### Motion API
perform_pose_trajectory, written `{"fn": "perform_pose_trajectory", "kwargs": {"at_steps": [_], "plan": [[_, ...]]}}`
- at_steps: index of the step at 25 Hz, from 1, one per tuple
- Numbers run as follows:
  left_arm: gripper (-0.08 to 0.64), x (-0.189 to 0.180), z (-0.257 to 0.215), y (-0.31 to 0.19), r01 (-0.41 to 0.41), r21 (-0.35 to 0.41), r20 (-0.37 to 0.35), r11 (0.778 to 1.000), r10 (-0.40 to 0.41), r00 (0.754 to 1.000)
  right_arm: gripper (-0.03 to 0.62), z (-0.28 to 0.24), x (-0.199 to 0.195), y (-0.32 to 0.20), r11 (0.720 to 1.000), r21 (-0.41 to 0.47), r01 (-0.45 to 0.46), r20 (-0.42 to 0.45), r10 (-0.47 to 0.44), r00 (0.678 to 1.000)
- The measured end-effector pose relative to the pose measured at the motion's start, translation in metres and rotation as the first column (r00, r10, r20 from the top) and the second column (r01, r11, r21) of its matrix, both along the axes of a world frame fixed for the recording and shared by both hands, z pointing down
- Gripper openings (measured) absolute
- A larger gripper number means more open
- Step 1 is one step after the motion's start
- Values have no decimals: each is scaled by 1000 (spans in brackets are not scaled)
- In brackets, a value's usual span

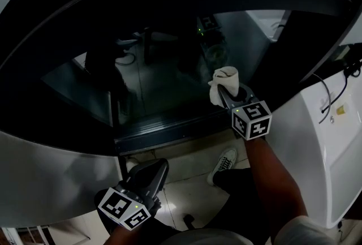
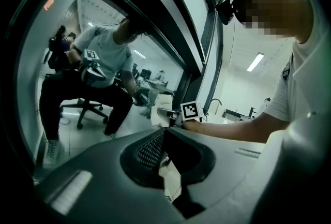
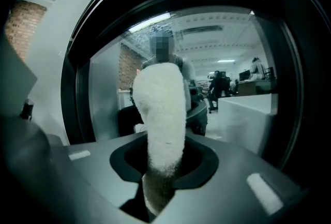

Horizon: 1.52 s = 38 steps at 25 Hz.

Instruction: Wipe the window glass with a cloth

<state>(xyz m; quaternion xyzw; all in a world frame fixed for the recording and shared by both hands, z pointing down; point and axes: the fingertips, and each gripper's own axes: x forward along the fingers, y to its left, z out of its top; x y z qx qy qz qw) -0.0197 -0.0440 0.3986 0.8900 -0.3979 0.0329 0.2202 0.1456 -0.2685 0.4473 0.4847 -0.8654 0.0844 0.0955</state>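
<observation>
Left claw [image 1: 159, 165] hangs low at the person's side, over the floor tiles [image 1: 186, 167] and a white shoe [image 1: 224, 162]. Its jaws sit together w/ nothing between them.

Higher up, right claw [image 1: 222, 93] is raised to the window, clamped on the lower end of a white cloth [image 1: 224, 76]. The rest of the cloth stands up past the jaw tips as a loose wad. Cloth is at the lower right part of the glass [image 1: 164, 80], just above the dark bottom frame [image 1: 169, 130]. Whether it touches the pane can't be told.

Count: 1 cloth, 2 claws, 1 shoe in view. A white cabinet [image 1: 334, 142] stands to the right of the window.

Handling, as a judgement: cloth looks soft, fluffy and light. It should fold and flatten vs. the pane w/o scratching. The wad is floppy, though, so it may bend back under a push instead of pressing flat. A hold near mid-cloth, w/ less free length, would give firmer contact. Glass is hard, smooth and prob. slick, so strokes need steady pressure and no jab from the jaw tips. Only the cloth should meet the pane.
</observation>
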Motion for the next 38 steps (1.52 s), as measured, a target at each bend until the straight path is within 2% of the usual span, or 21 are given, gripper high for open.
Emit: {"fn": "perform_pose_trajectory", "kwargs": {"at_steps": [6, 12, 16, 28, 38], "plan": [[16, 11, -1, -2, -16, 2, 1, 1000, 16, 1000, 94, 5, 20, -5, 1000, -5, -18, -9, 18, 1000], [17, 33, -5, -4, -28, -4, 8, 1000, 28, 1000, 94, 0, 38, -7, 1000, 11, -2, -55, 2, 998], [17, 26, 1, -5, -34, -7, 3, 999, 34, 999, 94, 3, 35, -9, 1000, 18, -4, -81, 5, 997], [17, 36, 4, -10, -47, -9, -9, 999, 47, 999, 94, 6, 68, -16, 998, 6, -59, -109, 60, 992], [17, 34, 4, -10, -46, -4, -15, 999, 46, 999, 94, 7, 70, -18, 997, -10, -77, -144, 75, 987]]}}
